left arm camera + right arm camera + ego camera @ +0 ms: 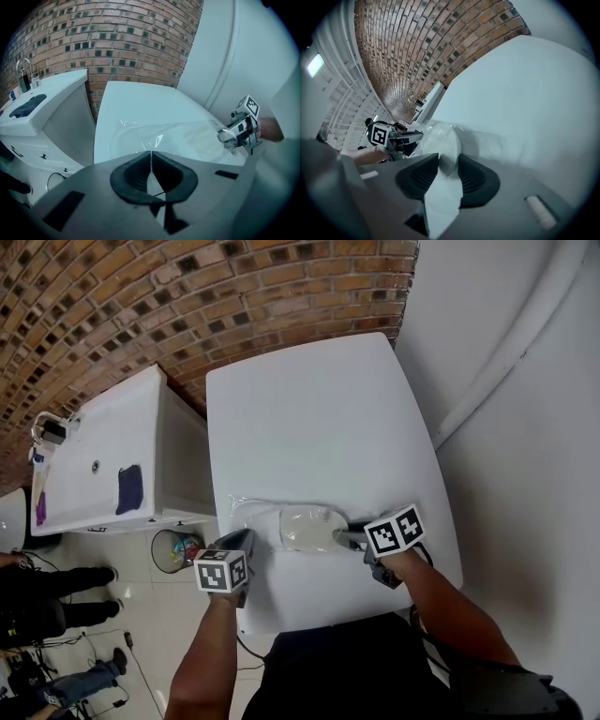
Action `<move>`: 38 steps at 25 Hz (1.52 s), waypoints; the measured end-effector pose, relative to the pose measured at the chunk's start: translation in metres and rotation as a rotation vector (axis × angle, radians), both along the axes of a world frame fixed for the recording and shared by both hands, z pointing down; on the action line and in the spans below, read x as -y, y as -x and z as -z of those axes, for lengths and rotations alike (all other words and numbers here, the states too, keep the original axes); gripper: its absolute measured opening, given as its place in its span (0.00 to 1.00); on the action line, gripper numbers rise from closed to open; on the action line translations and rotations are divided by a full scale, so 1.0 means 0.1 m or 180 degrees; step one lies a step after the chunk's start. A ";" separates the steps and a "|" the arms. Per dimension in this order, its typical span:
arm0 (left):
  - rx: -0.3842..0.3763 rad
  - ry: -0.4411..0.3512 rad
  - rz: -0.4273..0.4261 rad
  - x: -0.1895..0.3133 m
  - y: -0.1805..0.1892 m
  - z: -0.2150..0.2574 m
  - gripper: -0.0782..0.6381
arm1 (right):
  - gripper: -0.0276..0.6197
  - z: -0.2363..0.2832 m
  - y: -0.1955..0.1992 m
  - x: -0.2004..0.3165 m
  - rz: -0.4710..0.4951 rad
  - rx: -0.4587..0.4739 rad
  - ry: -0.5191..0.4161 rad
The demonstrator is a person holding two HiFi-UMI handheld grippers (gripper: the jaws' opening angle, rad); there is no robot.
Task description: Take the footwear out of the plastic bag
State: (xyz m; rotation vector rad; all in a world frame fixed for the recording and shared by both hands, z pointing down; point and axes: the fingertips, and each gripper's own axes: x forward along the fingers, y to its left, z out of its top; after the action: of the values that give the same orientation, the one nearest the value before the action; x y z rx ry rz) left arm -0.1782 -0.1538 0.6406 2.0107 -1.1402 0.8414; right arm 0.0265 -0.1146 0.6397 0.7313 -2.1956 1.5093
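A clear plastic bag [267,519] lies near the front edge of the white table [309,409], with a white piece of footwear [312,527] inside it. My left gripper [246,537] is at the bag's left end, its jaws shut on the thin film [151,152]. My right gripper [346,536] is at the bag's right end. Its jaws [449,159] stand apart with the bulging bag [440,138] between them, and the pads do not clearly press it. From the left gripper view, the footwear [197,140] shows pale through the plastic, with the right gripper [229,136] beyond it.
A white counter [94,465] with a faucet [52,427] and a dark cloth [129,488] stands left of the table. A small bin [173,549] sits on the tiled floor between them. People's legs [56,592] show at lower left. A brick wall is behind, a white wall on the right.
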 end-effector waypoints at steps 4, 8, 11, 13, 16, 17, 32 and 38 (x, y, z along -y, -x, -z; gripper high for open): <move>0.0008 -0.0081 0.0011 0.01 0.02 0.02 0.13 | 0.16 0.20 0.00 0.02 -0.0062 0.0361 -0.0074; 0.0113 -0.0103 -0.0013 0.02 0.03 0.01 0.13 | 0.13 0.35 -0.04 0.01 -0.0094 0.0548 -0.0127; 0.0168 -0.0109 -0.0011 0.05 0.03 0.04 0.12 | 0.13 0.42 -0.14 0.00 -0.0154 0.0569 -0.0145; 0.0197 -0.0119 -0.0008 0.08 0.02 0.06 0.12 | 0.12 0.48 -0.21 -0.02 -0.0185 0.0609 -0.0170; 0.0221 -0.0094 0.0036 0.10 0.02 0.05 0.12 | 0.11 0.60 -0.35 -0.06 -0.0255 0.0701 -0.0233; 0.0223 -0.0074 0.0071 0.11 0.02 0.04 0.12 | 0.11 0.65 -0.41 -0.07 -0.0291 0.0728 -0.0257; 0.0193 0.0171 0.0490 0.24 0.04 -0.08 0.12 | 0.09 1.25 -1.16 -0.18 -0.0898 0.0801 -0.0670; 0.0088 0.0232 0.0670 0.32 0.06 -0.07 0.12 | 0.09 1.41 -1.31 -0.24 -0.1040 0.0748 -0.0772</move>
State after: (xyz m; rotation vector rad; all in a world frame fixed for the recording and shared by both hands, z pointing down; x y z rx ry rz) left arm -0.1839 -0.1862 0.6472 1.7886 -1.2921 0.7929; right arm 0.1578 -0.0907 0.4991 1.0837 -2.5662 1.5612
